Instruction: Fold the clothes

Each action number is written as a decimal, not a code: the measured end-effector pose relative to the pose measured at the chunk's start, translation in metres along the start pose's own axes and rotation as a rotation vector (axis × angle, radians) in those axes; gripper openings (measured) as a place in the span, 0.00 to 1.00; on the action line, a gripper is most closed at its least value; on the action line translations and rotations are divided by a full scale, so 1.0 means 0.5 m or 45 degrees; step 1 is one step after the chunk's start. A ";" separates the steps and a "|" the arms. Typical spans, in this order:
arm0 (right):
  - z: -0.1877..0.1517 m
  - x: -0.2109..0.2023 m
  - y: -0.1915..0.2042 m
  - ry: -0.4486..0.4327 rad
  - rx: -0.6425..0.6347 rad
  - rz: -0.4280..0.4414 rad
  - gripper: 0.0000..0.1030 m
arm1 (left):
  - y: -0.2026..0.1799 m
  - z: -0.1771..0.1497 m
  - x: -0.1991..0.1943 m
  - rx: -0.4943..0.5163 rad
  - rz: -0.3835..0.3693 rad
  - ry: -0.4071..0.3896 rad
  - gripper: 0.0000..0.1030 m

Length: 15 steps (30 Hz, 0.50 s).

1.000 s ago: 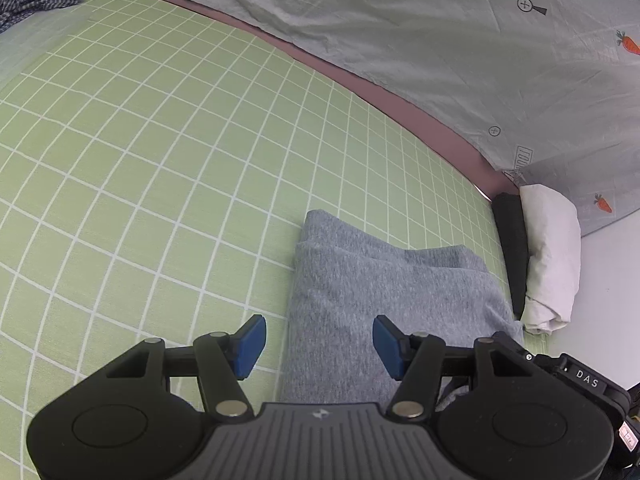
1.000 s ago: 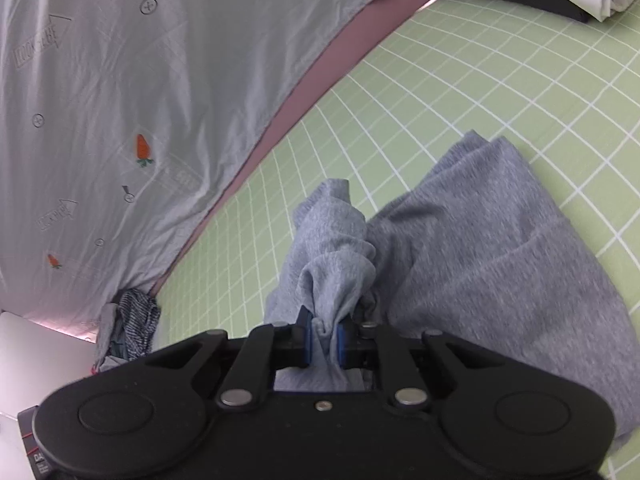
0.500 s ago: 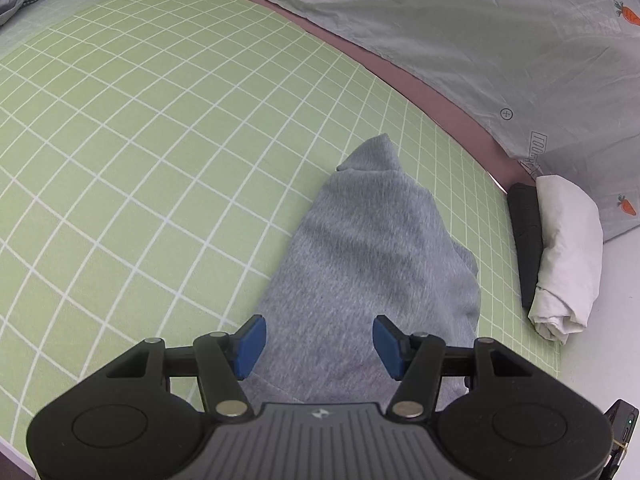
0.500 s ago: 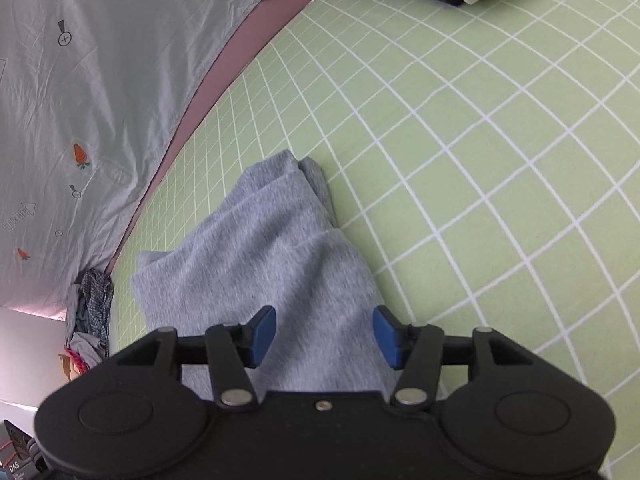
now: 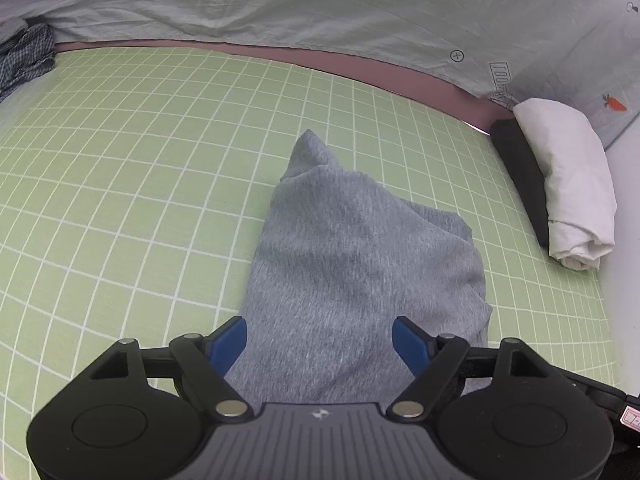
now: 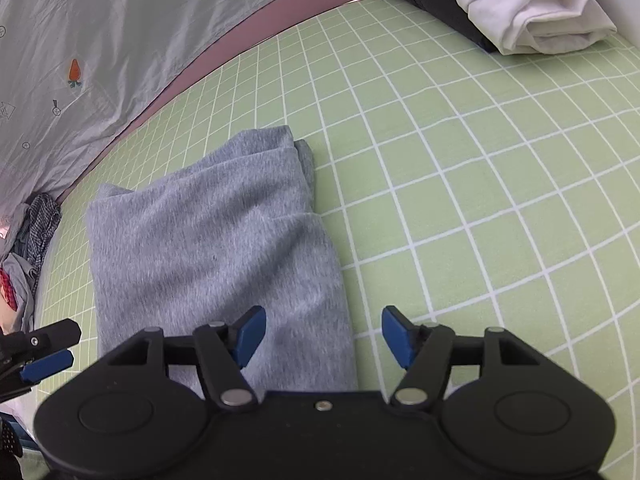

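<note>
Folded grey garment (image 5: 360,264) lying mid-bed on the green checked sheet (image 5: 120,184), near the front edge, with left gripper (image 5: 320,342) and right gripper (image 6: 323,334) above it, jaws spread wide, pinching nothing.

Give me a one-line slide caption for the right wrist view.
Open right gripper hovers over the near end of a folded grey garment on a green checked sheet, holding nothing.
</note>
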State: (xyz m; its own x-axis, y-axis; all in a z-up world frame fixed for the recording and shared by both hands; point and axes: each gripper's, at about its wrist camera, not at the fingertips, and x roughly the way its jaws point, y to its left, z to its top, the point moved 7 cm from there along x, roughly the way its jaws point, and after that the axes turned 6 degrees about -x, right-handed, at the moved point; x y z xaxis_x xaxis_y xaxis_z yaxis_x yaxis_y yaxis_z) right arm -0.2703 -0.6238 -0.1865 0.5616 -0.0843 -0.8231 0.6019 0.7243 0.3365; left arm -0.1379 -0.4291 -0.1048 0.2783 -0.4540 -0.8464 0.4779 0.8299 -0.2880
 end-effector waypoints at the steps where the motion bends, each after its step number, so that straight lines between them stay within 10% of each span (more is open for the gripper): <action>1: 0.007 -0.001 0.004 -0.014 -0.002 -0.002 0.67 | -0.004 0.004 0.011 0.024 -0.002 0.007 0.79; 15: 0.063 0.110 0.064 -0.011 -0.125 -0.085 0.80 | 0.057 0.067 0.142 0.081 -0.024 0.113 0.96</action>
State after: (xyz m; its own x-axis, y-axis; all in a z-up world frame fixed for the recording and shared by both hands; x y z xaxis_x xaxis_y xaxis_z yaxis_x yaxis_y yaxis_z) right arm -0.2025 -0.6268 -0.2067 0.5275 -0.1404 -0.8379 0.5799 0.7803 0.2343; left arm -0.0765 -0.4488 -0.1581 0.1955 -0.4366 -0.8781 0.5352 0.7978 -0.2776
